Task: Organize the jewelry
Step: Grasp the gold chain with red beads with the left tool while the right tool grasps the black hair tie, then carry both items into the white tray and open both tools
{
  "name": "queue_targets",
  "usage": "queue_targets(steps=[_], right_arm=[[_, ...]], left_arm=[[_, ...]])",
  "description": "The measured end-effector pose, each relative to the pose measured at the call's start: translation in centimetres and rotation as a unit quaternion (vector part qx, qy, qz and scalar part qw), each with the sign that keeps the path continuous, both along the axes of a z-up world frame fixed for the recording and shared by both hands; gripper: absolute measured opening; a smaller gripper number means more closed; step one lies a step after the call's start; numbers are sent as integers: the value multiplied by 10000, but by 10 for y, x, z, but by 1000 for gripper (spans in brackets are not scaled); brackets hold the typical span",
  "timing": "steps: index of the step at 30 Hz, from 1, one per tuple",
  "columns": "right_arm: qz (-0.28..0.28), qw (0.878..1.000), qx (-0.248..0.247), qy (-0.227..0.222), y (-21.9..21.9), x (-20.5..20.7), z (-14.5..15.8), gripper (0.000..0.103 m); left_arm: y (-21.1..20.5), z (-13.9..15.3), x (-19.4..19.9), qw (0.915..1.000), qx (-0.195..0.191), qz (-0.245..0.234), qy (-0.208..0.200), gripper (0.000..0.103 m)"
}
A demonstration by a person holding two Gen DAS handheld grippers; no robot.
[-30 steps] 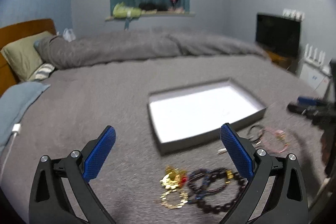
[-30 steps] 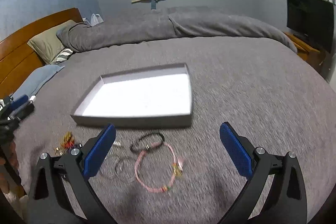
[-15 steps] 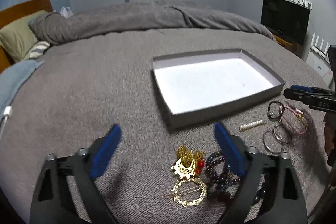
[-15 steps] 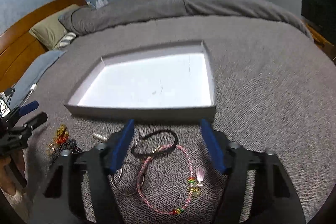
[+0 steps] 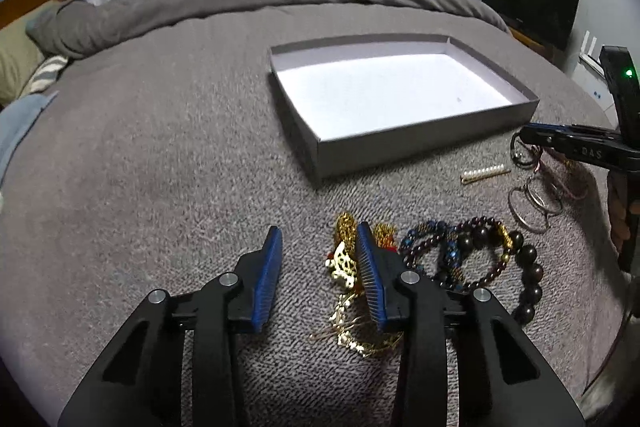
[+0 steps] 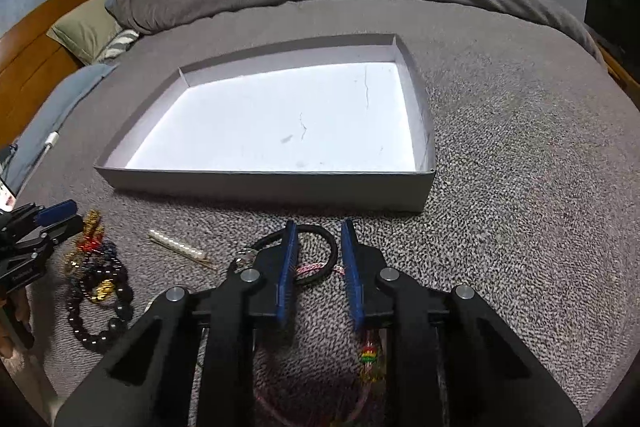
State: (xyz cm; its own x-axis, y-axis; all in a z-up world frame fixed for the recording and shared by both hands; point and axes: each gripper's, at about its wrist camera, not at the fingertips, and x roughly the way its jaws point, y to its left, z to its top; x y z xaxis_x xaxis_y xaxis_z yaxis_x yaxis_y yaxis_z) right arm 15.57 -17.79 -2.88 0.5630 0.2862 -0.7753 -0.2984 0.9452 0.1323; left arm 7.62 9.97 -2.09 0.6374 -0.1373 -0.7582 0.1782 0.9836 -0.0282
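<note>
left wrist view: my left claw (image 5: 318, 243) has just been closing and now stands about a third open, its ribbed blue pads apart with only bare grey blanket between them. the right-hand pad sits against the gold filigree ornament (image 5: 345, 263), at about 1 o'clock from the claw, but nothing is gripped. a thin gold hoop (image 5: 360, 337) lies under that finger. at 2 o'clock are the round dark bead bracelets (image 5: 480, 259), glossy and overlapping. further out at 2 o'clock lie thin metal bangles (image 5: 528, 207) and a short pearl clip (image 5: 485, 173). the shallow grey cardboard tray (image 5: 420, 143), white inside, sits at 12 o'clock on the nubbly blanket (image 5: 160, 147).

right wrist view: my right claw (image 6: 318, 243) has also just been closing and is narrow now, pads still apart. a black cord loop (image 6: 324, 233) and a pink braided string (image 6: 310, 269) lie between the fingers, not pinched as far as i can see. the tray (image 6: 280, 189) is at 12 o'clock, the pearl clip (image 6: 178, 245) at 10, the bead bracelets (image 6: 100, 303) at 9.
</note>
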Motion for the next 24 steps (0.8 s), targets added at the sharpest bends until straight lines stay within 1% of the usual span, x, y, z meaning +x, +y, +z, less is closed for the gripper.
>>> queue_targets(steps=[3, 4, 5, 6, 7, 9, 10, 11, 13, 14, 19, 24], right_arm=[[40, 9999, -74, 59, 2, 2, -4, 23], [43, 9999, -81, 64, 2, 3, -6, 18], [34, 9999, -84, 63, 2, 3, -6, 13], [10, 10000, -54, 54, 1, 3, -6, 5], [10, 10000, -13, 48, 0, 3, -5, 5], [14, 10000, 34, -18, -1, 0, -2, 4], [19, 10000, 64, -56, -2, -1, 0, 4], [25, 9999, 104, -121, -2, -4, 3, 4], [45, 9996, 187, -212, -3, -8, 9, 4], [54, 9993, 261, -279, -5, -11, 13, 4], [91, 9973, 516, -506, -9, -21, 28, 4], [115, 9944, 777, -701, -14, -28, 44, 4]], left_arm=[[2, -2, 1, 10000, -60, -34, 65, 39], [1, -3, 1, 9999, -61, -53, 88, 37], [0, -5, 1, 9999, -55, -89, 114, 33], [-1, -5, 1, 9998, -64, -115, 116, 28], [-2, -6, 1, 9998, -92, -163, 117, 25], [-3, -6, 1, 9996, -140, -226, 116, 15], [-3, -6, 0, 9995, -151, -252, 107, 13], [-4, -5, 0, 9995, -148, -269, 94, 9], [-5, -4, -1, 9994, -171, -291, 59, 8], [-6, -2, -1, 9994, -193, -297, 15, 2], [-4, 16, -9, 9986, -287, -291, -334, 2], [-2, 26, -15, 9974, -375, -266, -557, 2]])
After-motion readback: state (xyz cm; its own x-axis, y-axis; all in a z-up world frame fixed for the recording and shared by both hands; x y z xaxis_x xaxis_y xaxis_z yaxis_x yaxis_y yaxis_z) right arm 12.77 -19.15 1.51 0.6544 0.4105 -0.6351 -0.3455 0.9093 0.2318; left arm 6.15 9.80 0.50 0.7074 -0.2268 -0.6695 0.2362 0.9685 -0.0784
